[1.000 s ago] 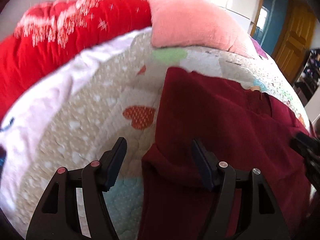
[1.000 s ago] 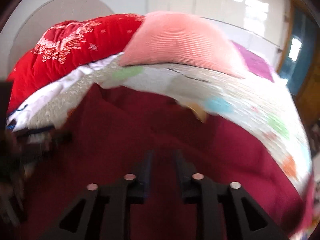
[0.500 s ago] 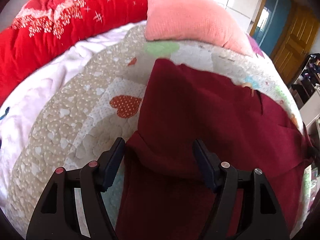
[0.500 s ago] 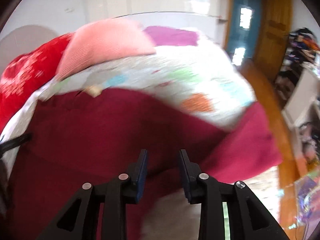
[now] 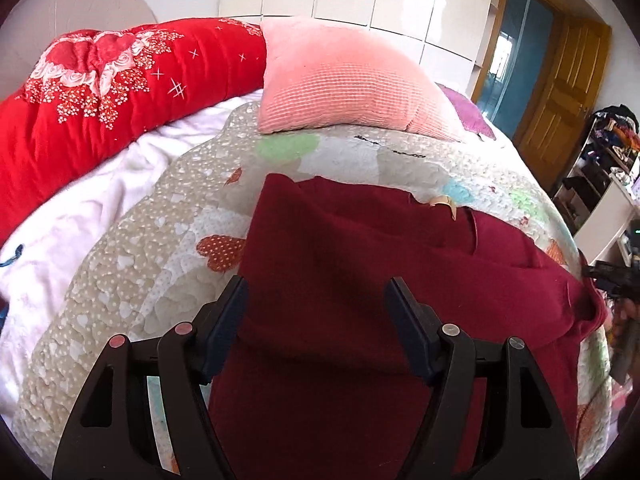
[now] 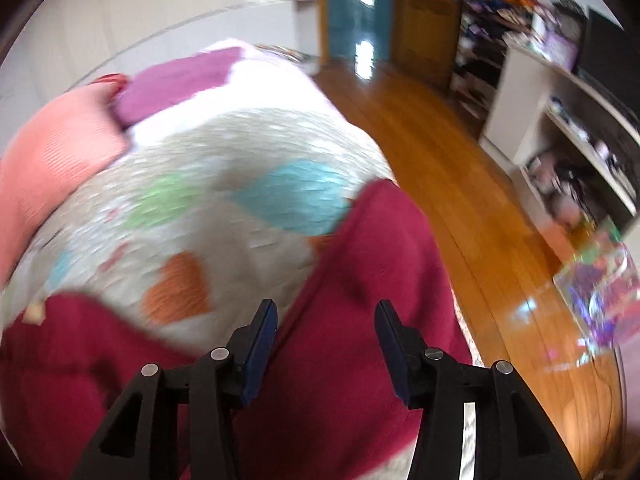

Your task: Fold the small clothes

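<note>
Over on the left, the left gripper (image 5: 316, 308) hangs low above the patchwork quilt (image 5: 132, 280), fingers spread wide and pinching nothing. The dark red garment (image 5: 360, 264) lies flat on that quilt, directly ahead of and beneath the gripper, its left edge running just inside the left finger (image 5: 230, 312), so the gap between the fingers sits over cloth, not bedding. A raised fold crosses between the fingers, close to their tips. The garment's long axis stretches from here off to the right, toward the bed's edge.

Behind it, the red blanket (image 5: 100, 92) and pink pillow (image 5: 344, 84) sit well apart from the action.

Now the right side: the right gripper (image 6: 326, 334) is also spread, empty, and the view is blurred. A sleeve-like strip of the garment (image 6: 384, 264) runs straight away from it along the bed's edge, with wooden floor (image 6: 460, 168) just beyond.

My read: the right gripper is the nearer one to that outlying strip, and it lines up lengthwise with the fingers, so folding it inward looks like the next call.
</note>
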A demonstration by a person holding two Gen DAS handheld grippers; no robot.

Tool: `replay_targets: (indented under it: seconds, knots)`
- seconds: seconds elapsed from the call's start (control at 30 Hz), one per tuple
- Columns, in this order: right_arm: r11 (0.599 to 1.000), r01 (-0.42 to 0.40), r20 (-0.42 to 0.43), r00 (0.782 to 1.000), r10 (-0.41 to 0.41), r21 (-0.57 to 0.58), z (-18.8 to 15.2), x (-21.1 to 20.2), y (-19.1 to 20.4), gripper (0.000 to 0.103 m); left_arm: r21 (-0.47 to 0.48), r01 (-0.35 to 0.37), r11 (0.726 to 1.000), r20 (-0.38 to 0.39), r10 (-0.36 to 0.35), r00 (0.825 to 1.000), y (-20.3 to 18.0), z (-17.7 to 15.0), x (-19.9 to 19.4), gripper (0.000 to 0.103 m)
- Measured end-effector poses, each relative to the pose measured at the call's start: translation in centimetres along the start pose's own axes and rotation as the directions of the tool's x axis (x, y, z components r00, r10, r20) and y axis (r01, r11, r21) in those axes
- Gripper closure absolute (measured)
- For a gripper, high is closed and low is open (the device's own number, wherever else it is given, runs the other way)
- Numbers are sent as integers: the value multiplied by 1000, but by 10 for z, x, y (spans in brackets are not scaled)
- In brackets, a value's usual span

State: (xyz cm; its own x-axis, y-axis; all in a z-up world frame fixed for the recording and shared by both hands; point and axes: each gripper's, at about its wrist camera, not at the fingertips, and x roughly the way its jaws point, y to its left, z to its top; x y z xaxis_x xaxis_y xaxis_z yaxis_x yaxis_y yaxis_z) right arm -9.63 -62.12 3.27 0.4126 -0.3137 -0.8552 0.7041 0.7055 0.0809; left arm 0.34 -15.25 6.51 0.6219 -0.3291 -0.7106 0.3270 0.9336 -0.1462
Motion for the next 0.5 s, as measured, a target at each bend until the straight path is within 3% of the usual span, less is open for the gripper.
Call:
replay_targets:
  seconds: [0.1, 0.17, 0.2, 0.3, 0.43, 0.5]
  knots:
    - [999, 6, -36, 999, -4, 46, 11, 26, -12, 49, 16, -8, 1000, -32, 9, 999, -2, -3, 9, 33]
    - [998, -38, -12, 999, 39, 41, 16, 33, -16, 49, 16, -4, 1000, -52, 5, 999, -2, -6, 13, 33]
    - [997, -53, -13, 998, 54, 47, 17, 34, -19, 56, 16, -1, 1000, -59, 2, 998, -1, -7, 15, 33]
    - [996, -85, -10, 996, 86, 40, 20, 25, -28, 93, 4, 2, 1000, -65, -1, 998, 3, -8, 16, 33]
    - [979, -205, 33, 978, 206, -5, 17, -12, -26, 94, -24, 10, 1000, -39, -11, 999, 11, -3, 7, 33]
    - [946, -317, 86, 943, 323, -71, 13, -52, -8, 94, -43, 15, 999, -24, -16, 1000, 16, 0, 1, 33]
